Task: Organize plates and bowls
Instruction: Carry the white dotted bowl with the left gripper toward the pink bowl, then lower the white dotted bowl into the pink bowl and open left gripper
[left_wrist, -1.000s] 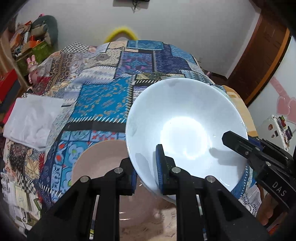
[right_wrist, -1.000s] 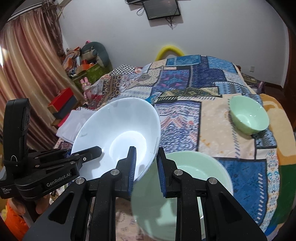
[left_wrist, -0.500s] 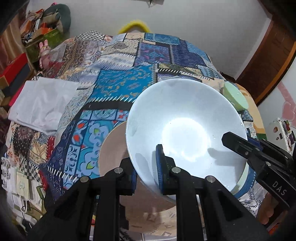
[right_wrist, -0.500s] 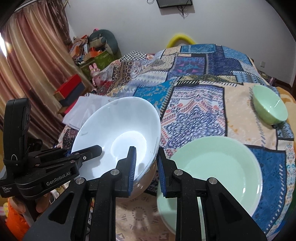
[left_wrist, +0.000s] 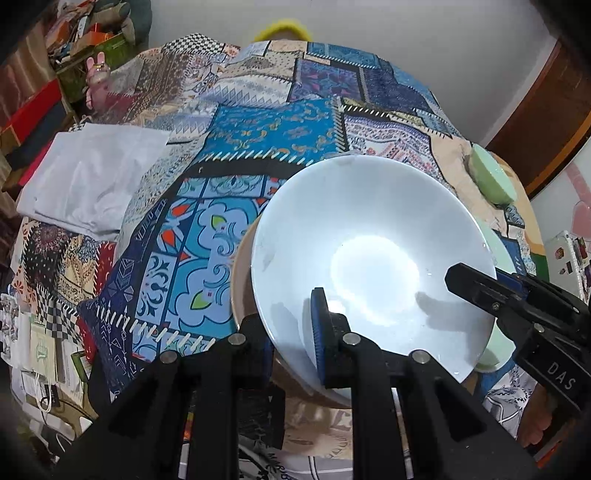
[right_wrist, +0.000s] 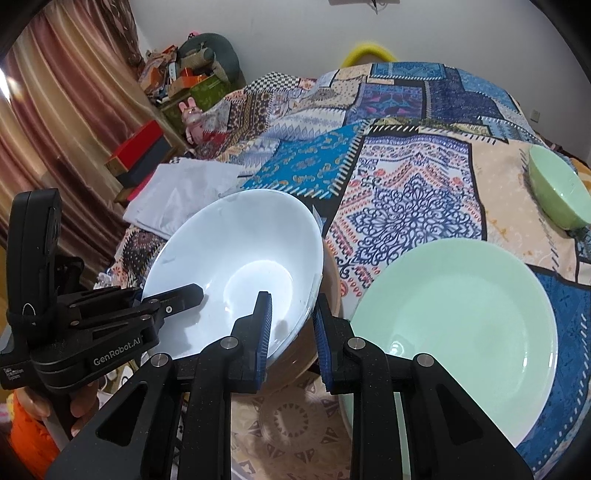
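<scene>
We find the white bowl (left_wrist: 369, 258) held tilted above the patchwork bedspread (left_wrist: 229, 206), gripped at two places on its rim. The left gripper (left_wrist: 293, 334) pinches the rim at the bowl's 6 o'clock edge in the left wrist view, one blue pad (left_wrist: 318, 332) lying inside the bowl and the other finger behind the wall. The right gripper (right_wrist: 291, 328) pinches the rim likewise, at about 4 o'clock on the bowl in the right wrist view, with one pad (right_wrist: 264, 328) inside and one outside.

Directly beneath the white bowl we note a tan bowl (left_wrist: 242, 280), its rim showing at 9 o'clock of the white one; we cannot tell whether the two touch.

A pale green plate (right_wrist: 454, 325) lies flat on the bedspread at 3 o'clock of the white bowl, just beside it. A small green bowl (right_wrist: 557, 195) stands upright toward 1 o'clock, well apart from the plate. A folded white cloth (left_wrist: 92, 177) lies at 10 o'clock on the bedspread's edge. A hand (right_wrist: 77, 402) grasps the left gripper's handle at the lower left of the right wrist view.
</scene>
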